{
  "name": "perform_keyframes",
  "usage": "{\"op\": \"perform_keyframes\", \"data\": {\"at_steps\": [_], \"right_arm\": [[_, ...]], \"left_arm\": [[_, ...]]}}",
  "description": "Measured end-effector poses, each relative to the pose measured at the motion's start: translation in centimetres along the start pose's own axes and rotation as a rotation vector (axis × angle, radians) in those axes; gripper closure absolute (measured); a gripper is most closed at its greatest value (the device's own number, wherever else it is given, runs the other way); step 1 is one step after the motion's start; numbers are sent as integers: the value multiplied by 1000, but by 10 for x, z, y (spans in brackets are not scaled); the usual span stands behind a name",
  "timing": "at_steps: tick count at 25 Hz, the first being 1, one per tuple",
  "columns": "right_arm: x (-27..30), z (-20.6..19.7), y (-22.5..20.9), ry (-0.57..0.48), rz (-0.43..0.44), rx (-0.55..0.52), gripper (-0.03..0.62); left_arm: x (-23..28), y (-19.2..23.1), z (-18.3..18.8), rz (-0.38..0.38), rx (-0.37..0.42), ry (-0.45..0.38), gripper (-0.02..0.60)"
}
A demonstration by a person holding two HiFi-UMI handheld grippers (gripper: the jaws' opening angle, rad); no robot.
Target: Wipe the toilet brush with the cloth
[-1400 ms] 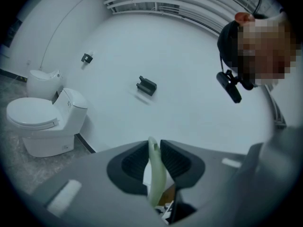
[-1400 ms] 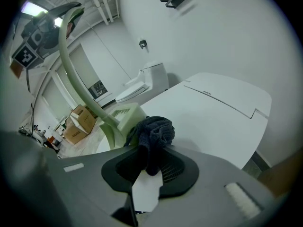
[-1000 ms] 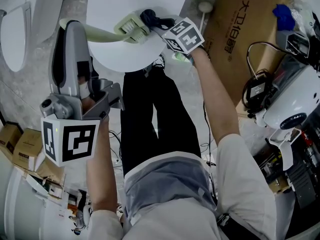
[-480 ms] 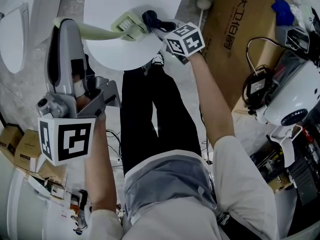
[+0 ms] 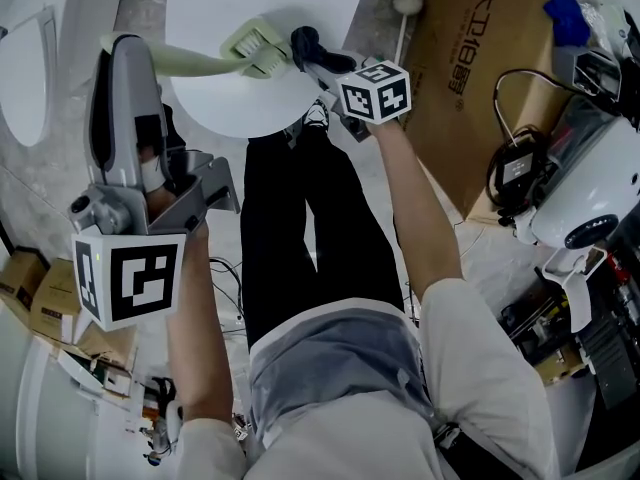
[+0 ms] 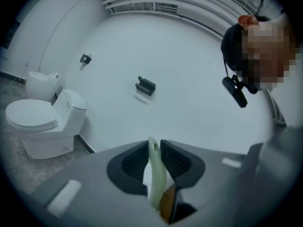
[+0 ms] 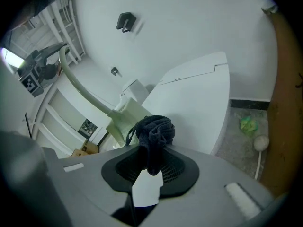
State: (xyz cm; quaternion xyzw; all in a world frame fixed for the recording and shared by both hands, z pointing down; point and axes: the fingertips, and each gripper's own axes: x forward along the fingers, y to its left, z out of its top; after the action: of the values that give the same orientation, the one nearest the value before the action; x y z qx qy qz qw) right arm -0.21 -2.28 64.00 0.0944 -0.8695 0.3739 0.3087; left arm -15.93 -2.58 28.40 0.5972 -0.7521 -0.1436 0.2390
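- While the left gripper [image 5: 118,53] at the upper left of the head view is clenched on the pale green handle of the toilet brush [image 5: 200,64], the brush head points right, over a white rounded surface [image 5: 250,108].
- In the left gripper view, the handle [image 6: 155,174] stands upright, pinched between the two dark pads.
- The right gripper [image 5: 318,60] grasps a dark bunched cloth [image 5: 305,40], which sits just beside the brush head at top centre.
- In the right gripper view, the cloth [image 7: 154,131] bulges above the jaws and covers part of the brush head [image 7: 124,119].
- A white toilet [image 5: 25,53] stands at the far left.
- A large cardboard box [image 5: 470,68] fills the upper right, with a white machine [image 5: 590,208] and cables below it.
- Small cardboard boxes [image 5: 35,288] lie at the lower left.
- A green scrap [image 7: 247,124] and a pale ball [image 7: 260,142] rest on the grey floor.
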Motion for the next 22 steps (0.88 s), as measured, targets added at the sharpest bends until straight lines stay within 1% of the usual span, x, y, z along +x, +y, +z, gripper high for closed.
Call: {"op": "perform_keyframes", "data": {"at_steps": [5,9,16,22], "right_arm": [[-3,-11,3,-72,0,131,517],[-4,-18,4,-153,-3,266,517],[-5,-27,6,-315,-52,452,519],[-1,-40,19,-377,-85,552,519]], "left_arm": [[0,0,0,-3,4,1,581],[-1,1,-1,6,39,2,581],[4,-1,-1,-22,53,20,581],[6,-2,-2,-67,54,43,581]]}}
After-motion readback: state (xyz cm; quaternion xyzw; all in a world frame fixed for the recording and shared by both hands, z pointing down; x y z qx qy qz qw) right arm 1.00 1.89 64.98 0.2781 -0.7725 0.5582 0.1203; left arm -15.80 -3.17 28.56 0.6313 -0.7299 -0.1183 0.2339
